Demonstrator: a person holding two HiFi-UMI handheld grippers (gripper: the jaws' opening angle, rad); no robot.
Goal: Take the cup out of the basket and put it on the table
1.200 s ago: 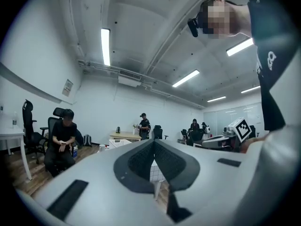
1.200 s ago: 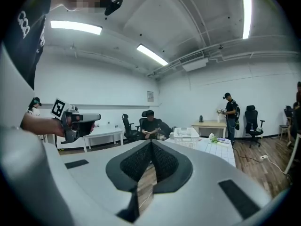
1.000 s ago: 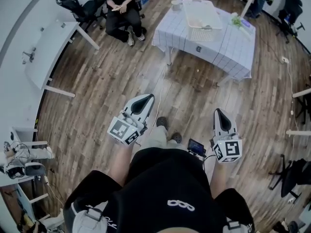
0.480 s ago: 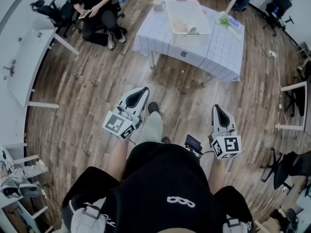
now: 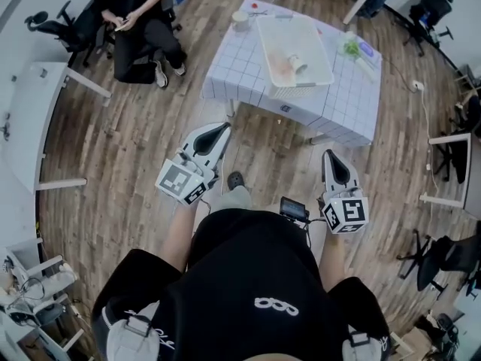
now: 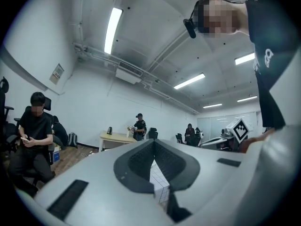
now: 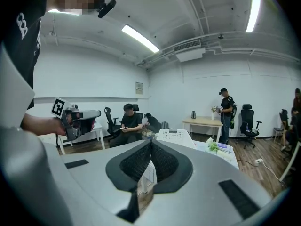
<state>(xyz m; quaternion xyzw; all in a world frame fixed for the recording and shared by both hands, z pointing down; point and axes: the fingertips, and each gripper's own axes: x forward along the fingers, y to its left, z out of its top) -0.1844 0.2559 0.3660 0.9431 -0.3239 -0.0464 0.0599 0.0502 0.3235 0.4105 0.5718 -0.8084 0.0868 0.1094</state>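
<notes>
Ahead, the cup (image 5: 298, 64) lies inside the basket (image 5: 322, 68), towards its near end; it is small and pale and seems to lie on its side, though at this range its shape is hard to make out. Just beside it, further left in the basket, lies a pinkish thing (image 5: 281, 65) that is too blurred to name. The basket is white, long and shallow, with a wall of holes, and it stands in the middle of the table (image 5: 244, 66), which wears a white checked cloth. On the right end of the table, apart from the basket, lies a green bunch (image 5: 349, 48).

Both tools are held well short of the table, over the wooden floor (image 5: 128, 164), pointing towards it. The left gripper (image 5: 225, 127) has its jaws together, tips meeting, with nothing between them; only the checked cloth shows past them. The right gripper (image 5: 328, 155) is likewise closed and empty. Off to the left, a seated person (image 5: 131, 10) in black sits on an office chair
</notes>
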